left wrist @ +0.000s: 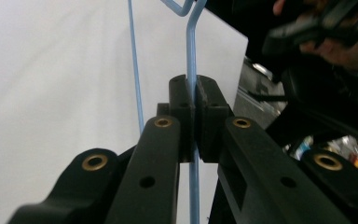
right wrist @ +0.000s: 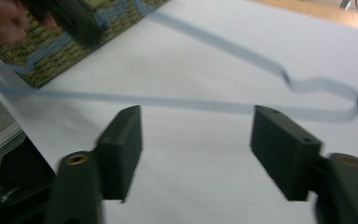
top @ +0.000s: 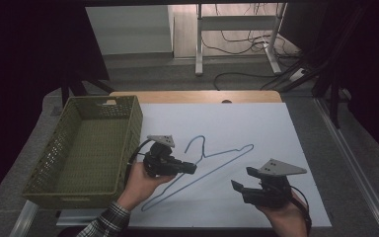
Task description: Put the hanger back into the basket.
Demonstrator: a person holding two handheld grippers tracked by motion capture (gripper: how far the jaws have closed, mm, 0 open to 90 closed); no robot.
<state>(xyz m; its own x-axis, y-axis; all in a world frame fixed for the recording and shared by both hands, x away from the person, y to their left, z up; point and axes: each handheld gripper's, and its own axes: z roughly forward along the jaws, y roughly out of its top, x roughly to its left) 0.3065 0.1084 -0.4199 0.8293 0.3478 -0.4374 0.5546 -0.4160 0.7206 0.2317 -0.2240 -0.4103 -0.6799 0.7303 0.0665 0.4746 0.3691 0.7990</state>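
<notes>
High view: thin light-blue wire clothes hanger [top: 212,160] flat on a white sheet [top: 276,128] over a wooden tabletop [top: 192,96], hook end toward the far side, long wire running diagonally from near left to far right. Left gripper [top: 191,168], black with a grey three-cornered plate, over the middle of the hanger, held in a hand [top: 140,182] with a plaid sleeve [top: 103,224]. Right gripper [top: 237,186], likewise black and plated, near the bottom right of the sheet, just off the hanger wire, not touching it. Olive-green plastic lattice basket [top: 128,143] at the left edge of the sheet, just beside the left gripper. Beyond the table, a grey floor with white desk legs [top: 199,44] and loose black cables [top: 237,34].

Left gripper view: black jaws pressed together on one strand of the blue wire, pinched between the pads [left wrist: 182,107]; a second strand parallel on the white sheet to the left. Brass-coloured rivets on the jaw links. Grip on the wire plain here, hard to make out from above.

Right gripper view: jaws spread wide, nothing between them, pads [right wrist: 284,144] above the bare white sheet; hanger beyond them, blurred, hook to the right; basket corner at top left.

No readable brand, label or writing anywhere.
</notes>
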